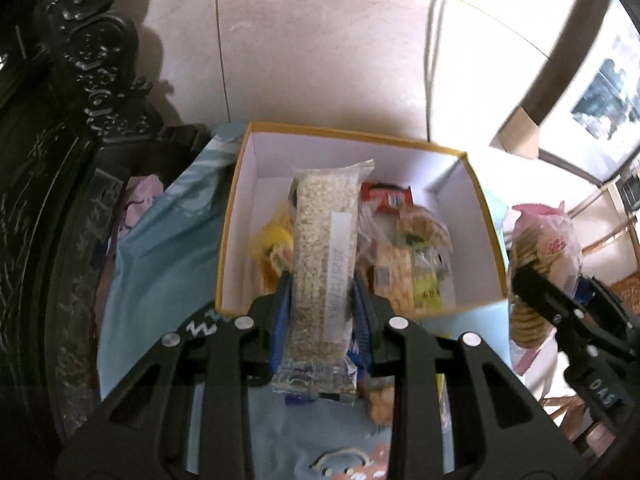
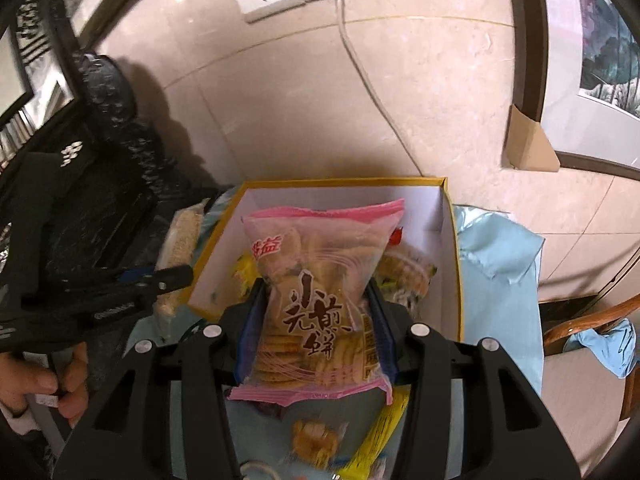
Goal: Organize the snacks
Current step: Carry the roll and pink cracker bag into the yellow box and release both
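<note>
The left gripper [image 1: 322,304] has its fingers pinching a long clear-wrapped grain bar [image 1: 324,256], rough and speckled, with a white date strip; it is held above the near edge of the box [image 1: 230,216]. The right gripper [image 2: 316,328] pinches a crinkly pink-trimmed biscuit bag [image 2: 316,288] of stacked round biscuits, also over the box's near edge. The box is square cardboard, yellow-rimmed and white inside, and holds several wrapped snacks [image 1: 404,256]. It rests on pale blue cloth [image 1: 160,248].
</note>
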The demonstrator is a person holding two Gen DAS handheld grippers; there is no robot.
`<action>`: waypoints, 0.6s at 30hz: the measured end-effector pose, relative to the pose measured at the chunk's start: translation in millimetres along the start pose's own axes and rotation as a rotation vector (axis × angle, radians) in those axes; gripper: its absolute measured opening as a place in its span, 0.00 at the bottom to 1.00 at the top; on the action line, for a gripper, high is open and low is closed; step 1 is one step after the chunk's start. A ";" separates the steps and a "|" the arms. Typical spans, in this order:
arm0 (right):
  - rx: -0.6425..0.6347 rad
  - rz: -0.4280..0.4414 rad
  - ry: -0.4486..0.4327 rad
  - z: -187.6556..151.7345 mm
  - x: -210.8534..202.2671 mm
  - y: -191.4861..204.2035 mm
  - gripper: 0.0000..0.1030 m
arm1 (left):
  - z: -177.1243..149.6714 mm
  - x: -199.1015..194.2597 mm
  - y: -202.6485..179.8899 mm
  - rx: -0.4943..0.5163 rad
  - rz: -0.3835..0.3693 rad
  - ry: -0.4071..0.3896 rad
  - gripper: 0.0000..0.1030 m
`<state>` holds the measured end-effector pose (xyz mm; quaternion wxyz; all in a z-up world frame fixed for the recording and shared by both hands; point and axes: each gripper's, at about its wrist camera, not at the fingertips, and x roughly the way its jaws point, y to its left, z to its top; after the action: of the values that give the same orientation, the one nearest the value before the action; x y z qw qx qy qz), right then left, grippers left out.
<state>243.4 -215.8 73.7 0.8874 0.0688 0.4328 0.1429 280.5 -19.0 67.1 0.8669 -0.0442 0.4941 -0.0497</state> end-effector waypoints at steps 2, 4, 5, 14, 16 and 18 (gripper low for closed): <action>0.002 -0.023 0.014 6.7 15.3 -4.3 0.48 | 8.6 8.7 1.4 -0.004 0.005 0.001 0.28; 0.004 -0.048 0.025 12.0 29.6 -9.0 0.48 | 15.8 17.6 3.1 -0.014 0.005 0.004 0.28; 0.008 -0.056 0.029 13.5 35.0 -10.0 0.48 | 20.4 22.9 3.8 -0.021 0.003 0.008 0.28; 0.034 -0.143 0.047 17.2 54.4 -22.9 0.55 | 30.0 31.5 -2.3 -0.019 0.091 -0.061 0.98; 0.036 -0.140 0.057 12.9 52.0 -23.9 0.55 | 24.1 29.5 -1.9 -0.019 0.088 -0.056 0.98; 0.044 -0.141 0.068 7.2 48.0 -25.6 0.55 | 15.1 25.0 -0.8 -0.020 0.081 -0.049 0.98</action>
<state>282.1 -225.1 35.9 0.8783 0.0530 0.4696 0.0729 306.2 -22.6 53.5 0.8795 -0.0340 0.4746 -0.0086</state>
